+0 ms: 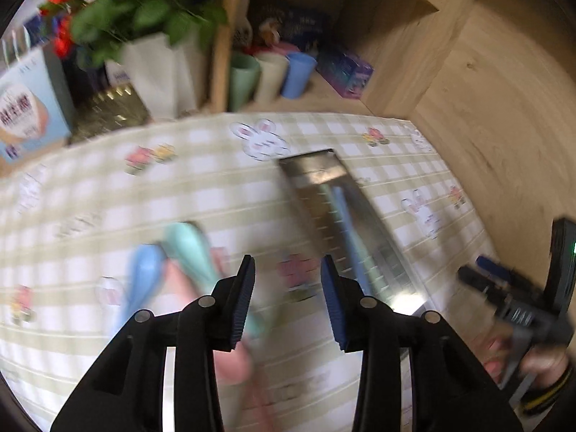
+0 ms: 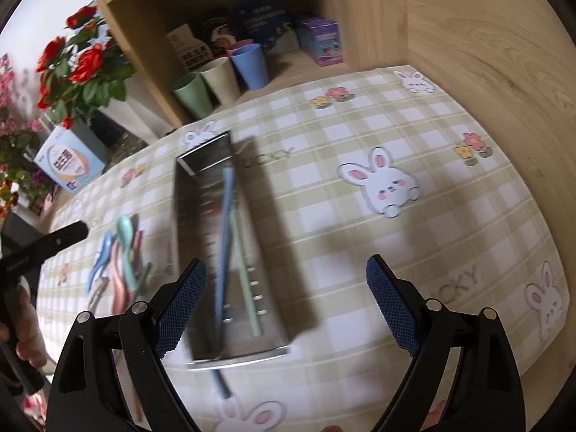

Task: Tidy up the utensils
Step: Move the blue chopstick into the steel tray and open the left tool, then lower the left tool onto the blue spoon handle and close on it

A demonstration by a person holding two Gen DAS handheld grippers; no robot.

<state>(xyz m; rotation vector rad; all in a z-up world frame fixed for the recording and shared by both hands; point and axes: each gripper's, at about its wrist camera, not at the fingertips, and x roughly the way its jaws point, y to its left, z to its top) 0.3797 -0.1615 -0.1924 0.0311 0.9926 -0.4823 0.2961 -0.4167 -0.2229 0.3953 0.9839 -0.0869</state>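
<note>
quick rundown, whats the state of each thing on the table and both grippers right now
long steel utensil tray: lying flat on the checked tablecloth, holding two utensils
blue-handled utensil: in the tray, its end sticking out over the near rim
green-handled utensil: in the tray
pile of blue, teal and pink plastic spoons: loose on the cloth beside the tray
left gripper: open, empty
right gripper: open, empty

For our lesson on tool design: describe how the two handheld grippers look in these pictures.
Both the left gripper and right gripper have glossy black plastic linkage arms joined by round silver pivot pins. Each finger ends in a flat dark blue pad with a fine cross-hatched texture. A striped yellow-and-black cuff is worn at the right wrist.
</note>
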